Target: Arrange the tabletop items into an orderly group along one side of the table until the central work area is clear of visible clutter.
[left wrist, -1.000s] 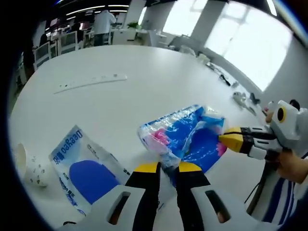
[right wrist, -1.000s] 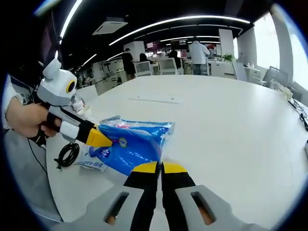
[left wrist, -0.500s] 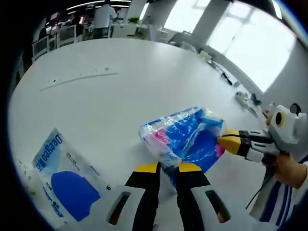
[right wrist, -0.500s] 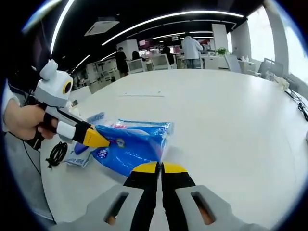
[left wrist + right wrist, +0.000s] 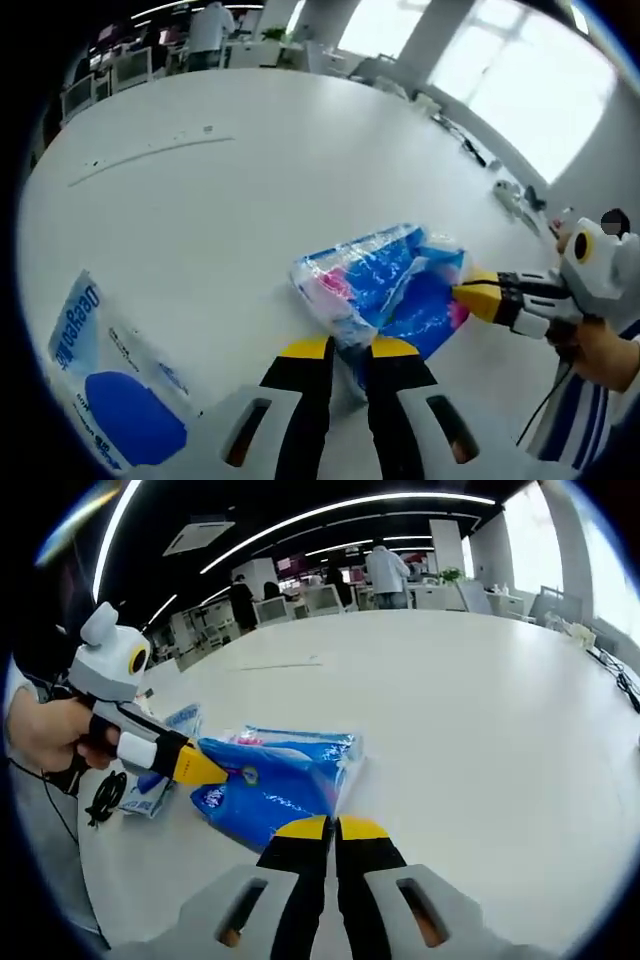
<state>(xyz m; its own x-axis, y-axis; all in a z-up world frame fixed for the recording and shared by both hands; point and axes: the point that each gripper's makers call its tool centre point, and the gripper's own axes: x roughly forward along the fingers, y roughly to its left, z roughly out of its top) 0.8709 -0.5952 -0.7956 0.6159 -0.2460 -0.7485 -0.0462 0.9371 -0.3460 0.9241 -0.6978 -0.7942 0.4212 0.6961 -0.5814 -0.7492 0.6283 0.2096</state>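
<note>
We have the blue bag between our two grippers, low over the white table near its edge. In the left gripper view the left gripper pinches the bag's clear crinkled end, plastic caught in the narrow gap between its yellow-tipped jaws. In the same view the right gripper comes in from the right and its yellow tip touches the bag's far blue side, with a hand behind it.

In the right gripper view the bag lies just ahead of the right gripper, whose jaws are pressed together with the bag's clear edge running down into them; we take it as a pinch on that edge. The left gripper enters from the left there, its tip on the bag, held by a hand.

A flat white pouch with a blue patch lies on the table at the lower left of the left gripper view, apart from the bag. In the right gripper view the pouch lies just behind the left gripper, and a black cable coils near it at the table's edge. A long thin strip lies farther out on the table.
</note>
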